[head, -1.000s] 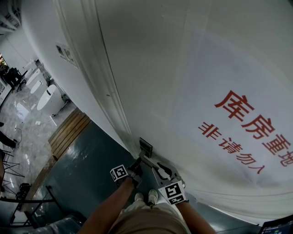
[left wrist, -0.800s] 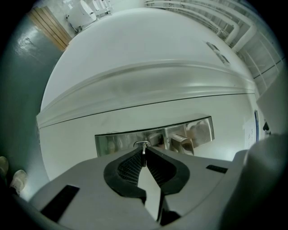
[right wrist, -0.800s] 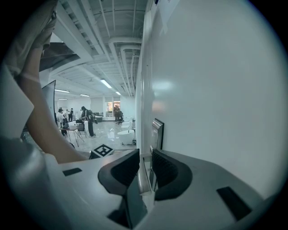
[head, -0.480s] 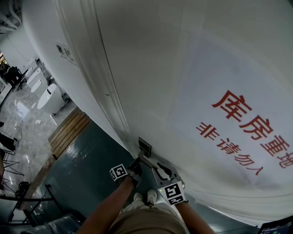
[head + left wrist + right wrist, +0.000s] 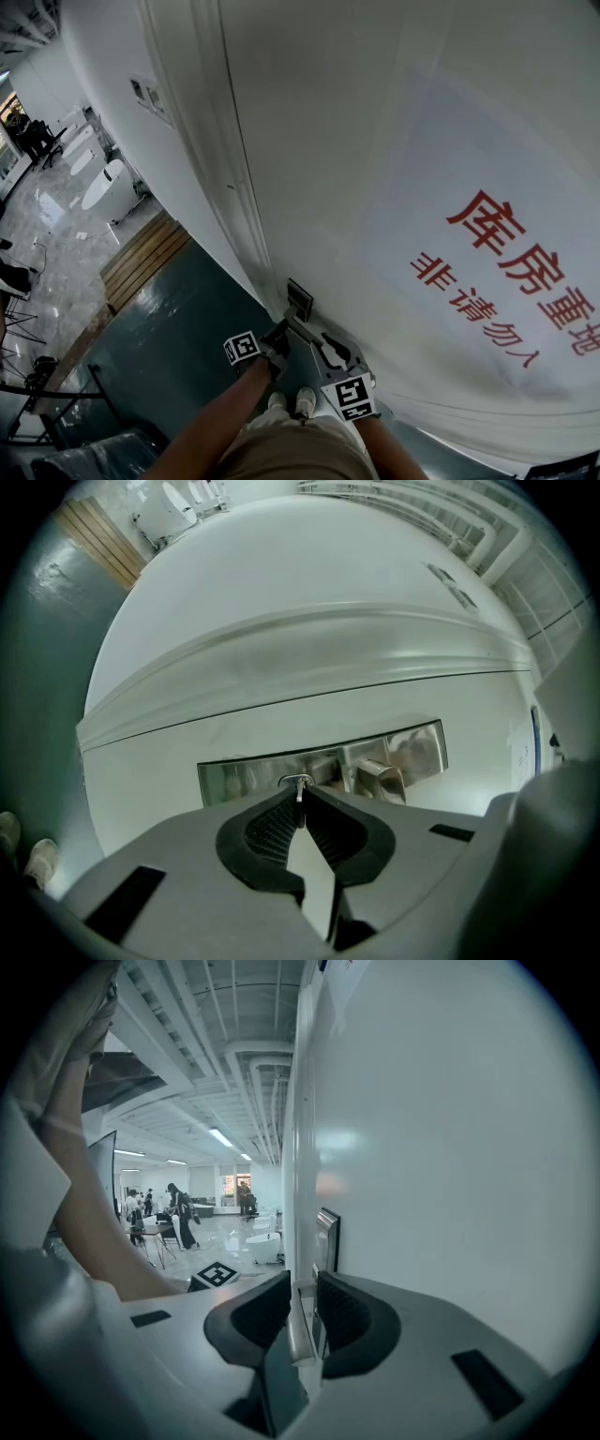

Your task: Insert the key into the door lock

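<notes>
From the head view, a white door (image 5: 375, 141) with red lettering (image 5: 506, 272) is filling most of the frame. One metal lock plate (image 5: 298, 300) is sitting low on it. Two grippers are reaching up to it, each carrying one marker cube. The left gripper (image 5: 278, 334) is pointing at the plate and the right gripper (image 5: 330, 349) is lying along the handle (image 5: 304, 327) just beside it. Two shoes (image 5: 302, 401) are showing on the dark floor (image 5: 178, 328) below. The key is too small to make out here.

The left gripper view is showing what the head view is not. The jaws are pressing together on one thin key (image 5: 299, 795), which is standing upright between the ribbed pads. Its tip is meeting the keyhole (image 5: 296, 782) in the plate. How far it is in cannot be told. The handle is sticking out to the right of the keyhole.

The right gripper view is looking along the door face. Its two jaws are closing round the silver handle, one pad against each side. The plate is standing edge-on beyond them. The left gripper's marker cube (image 5: 217, 1274) is showing at lower left. Several people (image 5: 178, 1213) are standing far off in a bright hall.
</notes>
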Demonstrator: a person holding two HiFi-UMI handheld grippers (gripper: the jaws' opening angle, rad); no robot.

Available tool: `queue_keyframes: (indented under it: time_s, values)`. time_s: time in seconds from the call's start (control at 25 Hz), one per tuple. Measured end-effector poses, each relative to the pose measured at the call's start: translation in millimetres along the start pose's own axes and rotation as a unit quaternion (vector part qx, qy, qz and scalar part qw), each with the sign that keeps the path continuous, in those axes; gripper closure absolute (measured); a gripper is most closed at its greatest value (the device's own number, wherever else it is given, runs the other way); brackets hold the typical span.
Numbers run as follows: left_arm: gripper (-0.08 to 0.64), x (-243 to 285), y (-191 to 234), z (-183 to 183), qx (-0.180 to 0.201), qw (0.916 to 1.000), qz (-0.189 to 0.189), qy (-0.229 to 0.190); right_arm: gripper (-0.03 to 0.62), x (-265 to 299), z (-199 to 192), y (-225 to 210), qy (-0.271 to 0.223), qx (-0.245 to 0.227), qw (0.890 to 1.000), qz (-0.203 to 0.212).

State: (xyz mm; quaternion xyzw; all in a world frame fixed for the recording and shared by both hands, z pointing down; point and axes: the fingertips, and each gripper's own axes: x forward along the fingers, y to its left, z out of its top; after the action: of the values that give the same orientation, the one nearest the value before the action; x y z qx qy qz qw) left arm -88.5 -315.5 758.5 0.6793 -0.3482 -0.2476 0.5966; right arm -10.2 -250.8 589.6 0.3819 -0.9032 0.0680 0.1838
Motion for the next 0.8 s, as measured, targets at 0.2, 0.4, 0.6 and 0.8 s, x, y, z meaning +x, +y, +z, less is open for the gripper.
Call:
queue_keyframes:
  time_s: [0.2,0.4,0.6,0.8]
  values:
    - [0.528,0.0,-0.3,-0.3,-0.002,1.0000,-0.001,-0.001,0.500,-1.0,-0.7,-1.6,0.000,0.000,1.000,-0.001]
    - [0.527,0.1,-0.1,-0.2,-0.001,1.0000,-0.001,-0.002,0.500,-1.1,-0.6,-1.9,-0.001,0.001,1.000,-0.001]
    - [0.527,0.0,0.0,-0.2,-0.001,1.0000,0.000,-0.004,0.500,-2.0,-1.4,-3.0,0.000,0.001,1.000,-0.001]
    - [0.527,0.5,-0.4,-0.1,0.001,1.0000,0.000,-0.001,0.500,-2.6,-0.9,-3.9,-0.002,0.003,1.000,-0.003]
